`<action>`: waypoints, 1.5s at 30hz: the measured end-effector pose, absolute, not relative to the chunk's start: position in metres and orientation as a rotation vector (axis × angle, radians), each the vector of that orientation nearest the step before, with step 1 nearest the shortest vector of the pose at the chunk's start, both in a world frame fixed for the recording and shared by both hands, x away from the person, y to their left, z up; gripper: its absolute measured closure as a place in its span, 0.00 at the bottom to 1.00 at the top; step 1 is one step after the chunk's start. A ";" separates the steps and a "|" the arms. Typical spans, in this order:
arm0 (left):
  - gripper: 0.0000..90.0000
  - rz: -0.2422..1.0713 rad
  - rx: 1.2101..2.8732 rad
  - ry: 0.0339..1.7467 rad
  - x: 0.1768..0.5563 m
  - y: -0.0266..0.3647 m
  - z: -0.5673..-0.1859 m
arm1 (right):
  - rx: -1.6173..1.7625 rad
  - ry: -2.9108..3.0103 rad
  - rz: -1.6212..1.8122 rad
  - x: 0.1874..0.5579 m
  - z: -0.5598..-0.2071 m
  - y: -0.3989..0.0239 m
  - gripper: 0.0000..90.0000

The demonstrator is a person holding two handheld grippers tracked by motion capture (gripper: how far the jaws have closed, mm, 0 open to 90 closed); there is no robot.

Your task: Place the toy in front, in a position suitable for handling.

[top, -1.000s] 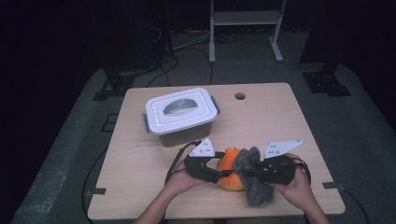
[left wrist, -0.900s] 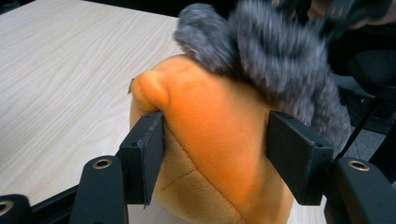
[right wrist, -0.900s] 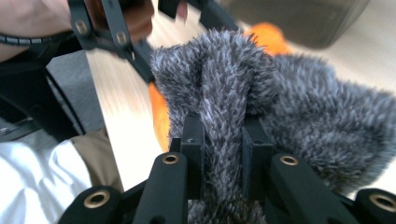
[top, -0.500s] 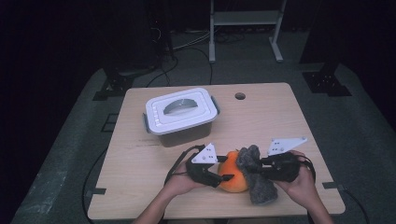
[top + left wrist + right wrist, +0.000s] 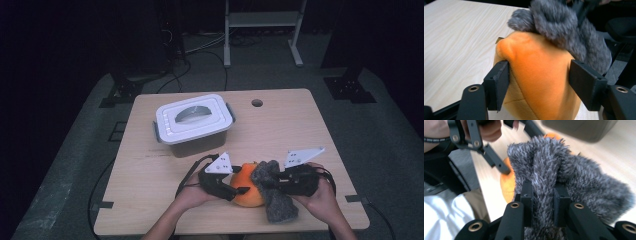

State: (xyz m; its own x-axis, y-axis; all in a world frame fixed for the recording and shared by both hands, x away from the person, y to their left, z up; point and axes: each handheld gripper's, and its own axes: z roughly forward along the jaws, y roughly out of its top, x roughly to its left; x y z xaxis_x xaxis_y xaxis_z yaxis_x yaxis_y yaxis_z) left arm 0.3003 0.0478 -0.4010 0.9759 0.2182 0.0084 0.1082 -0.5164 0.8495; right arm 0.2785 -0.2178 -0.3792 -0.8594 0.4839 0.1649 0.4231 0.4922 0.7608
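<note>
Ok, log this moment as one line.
left tongs: on orange plush | right tongs: shut on grey cloth | cloth over plush | box: lidded

No legible text, label, brand, number or sign anywhere: none on the lidded plastic box (image 5: 194,124), none on the wooden table (image 5: 285,130), none on the plush items.

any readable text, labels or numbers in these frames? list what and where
None readable. The bin lid, orange plush, grey fleece and both gripper plates show no print. A faint dark smudge on the table left of the bin may be a mark, too small to read.
</note>
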 end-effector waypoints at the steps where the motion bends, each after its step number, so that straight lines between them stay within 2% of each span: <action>1: 0.38 0.140 2.119 0.220 0.300 0.048 -0.401 | 0.809 2.638 1.328 0.279 -0.378 -0.219 0.82; 7: 0.39 0.133 2.120 0.208 0.301 0.049 -0.401 | 0.875 2.568 1.357 0.284 -0.378 -0.232 0.82; 9: 0.34 0.115 2.126 0.237 0.302 0.048 -0.401 | 0.891 2.589 1.346 0.285 -0.384 -0.230 0.82; 11: 0.24 0.110 2.139 0.263 0.302 0.044 -0.401 | 0.896 2.610 1.367 0.286 -0.390 -0.224 0.82; 12: 0.23 0.106 2.138 0.262 0.301 0.043 -0.401 | 0.884 2.643 1.389 0.285 -0.391 -0.220 0.82; 15: 0.24 0.131 2.155 0.238 0.299 0.042 -0.402 | 0.820 2.680 1.374 0.280 -0.389 -0.209 0.82; 18: 0.35 0.135 2.147 0.220 0.300 0.046 -0.402 | 0.810 2.676 1.367 0.280 -0.387 -0.211 0.82; 20: 0.37 0.129 2.147 0.205 0.301 0.048 -0.403 | 0.823 2.649 1.362 0.282 -0.385 -0.217 0.82; 26: 0.35 0.114 2.146 0.209 0.303 0.051 -0.404 | 0.948 2.635 1.305 0.293 -0.399 -0.233 0.81; 33: 0.31 0.115 2.167 0.275 0.312 0.062 -0.403 | 0.914 2.685 1.306 0.287 -0.403 -0.224 0.82; 37: 0.30 0.058 2.156 0.295 0.314 0.065 -0.402 | 0.878 2.726 1.318 0.284 -0.404 -0.217 0.82; 45: 0.34 0.057 2.162 0.239 0.309 0.061 -0.401 | 0.814 2.763 1.277 0.281 -0.394 -0.217 0.82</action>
